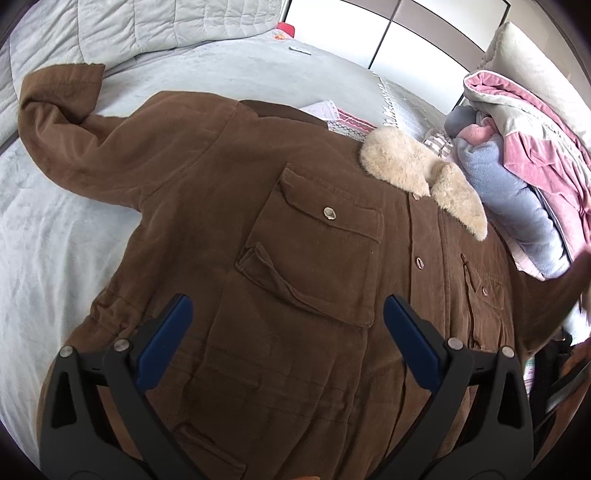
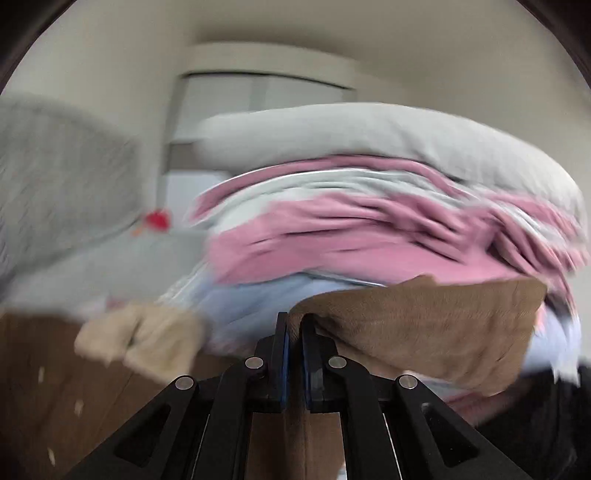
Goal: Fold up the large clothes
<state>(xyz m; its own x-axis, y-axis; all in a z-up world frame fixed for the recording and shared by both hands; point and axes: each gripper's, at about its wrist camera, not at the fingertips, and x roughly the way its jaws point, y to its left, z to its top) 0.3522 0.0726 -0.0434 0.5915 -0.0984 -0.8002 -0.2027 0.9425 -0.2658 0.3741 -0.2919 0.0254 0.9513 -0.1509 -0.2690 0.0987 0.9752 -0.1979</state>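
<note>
Brown corduroy jacket (image 1: 229, 206) lies spread front-up on the grey bed (image 1: 48, 236), crowded on one side by stacked bedding.

The left gripper (image 1: 288, 325) hovers over the chest pocket (image 1: 314, 254), fingers wide and holding nothing. The right gripper (image 2: 293, 325) has its fingers narrow, pinching a fold of the brown sleeve (image 2: 424, 325). A pile of pink, grey and blue blankets (image 1: 517, 177) sits just beside the cream fur collar (image 1: 417, 170); a grey quilt (image 1: 110, 26) lies along the far edge.

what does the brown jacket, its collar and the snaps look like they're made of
Brown jacket: likely brushed cotton or faux suede, matte with soft nap. Collar: cream fleece or faux fur, fluffy pile. Snaps: metal, by their pale shine.
</note>
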